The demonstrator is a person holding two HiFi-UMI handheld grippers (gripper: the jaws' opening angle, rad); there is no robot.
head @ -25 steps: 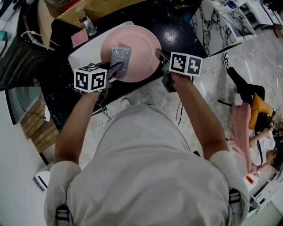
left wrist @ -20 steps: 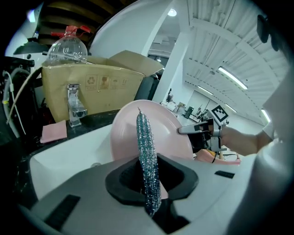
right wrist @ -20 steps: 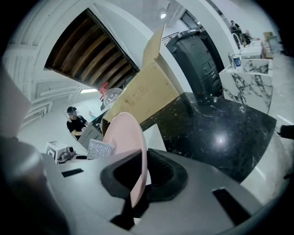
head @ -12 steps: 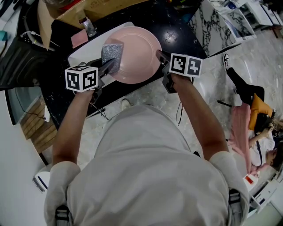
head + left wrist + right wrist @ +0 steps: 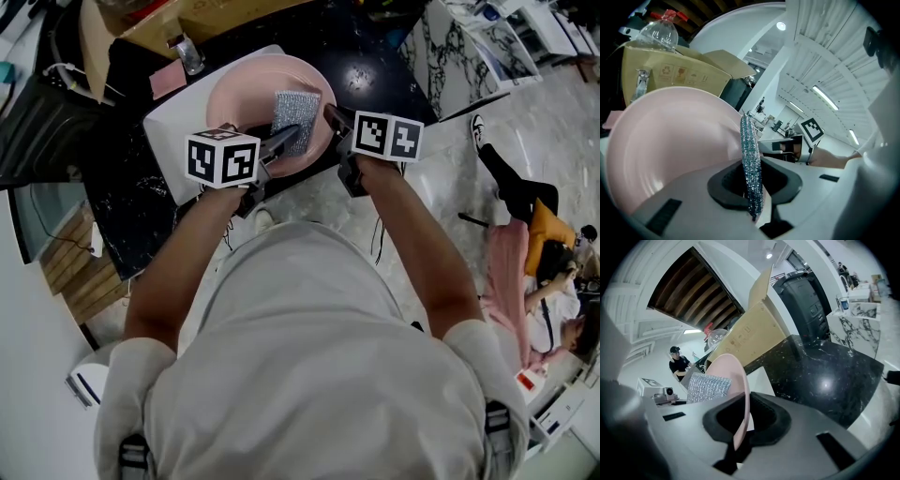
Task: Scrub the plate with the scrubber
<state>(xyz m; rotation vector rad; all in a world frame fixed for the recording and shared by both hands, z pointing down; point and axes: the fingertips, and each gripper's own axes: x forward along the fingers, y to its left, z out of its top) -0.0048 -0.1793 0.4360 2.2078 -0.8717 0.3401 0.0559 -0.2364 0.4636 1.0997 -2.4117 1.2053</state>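
Observation:
A pink plate [image 5: 248, 98] is held tilted over a white board [image 5: 178, 117] on the dark counter. My right gripper [image 5: 331, 120] is shut on the plate's right rim; in the right gripper view the plate [image 5: 736, 380] runs edge-on between the jaws. My left gripper [image 5: 281, 142] is shut on a silver glittery scrubber [image 5: 294, 120] that lies against the plate's face, right of its middle. Seen from the left gripper view, the scrubber [image 5: 751, 164] stands edge-on between the jaws, with the plate [image 5: 670, 140] filling the left. The scrubber [image 5: 708, 387] also shows flat on the plate in the right gripper view.
A cardboard box [image 5: 197, 19] and a metal tap [image 5: 186, 54] stand at the counter's back, a pink cloth [image 5: 169, 80] beside them. The black counter [image 5: 375, 56] runs right to a marbled edge. A person sits on the floor at right [image 5: 534, 253].
My left gripper has swept the scrubber across the plate, first to the left rim, now back to the right near my right gripper. The plate has shifted slightly left.

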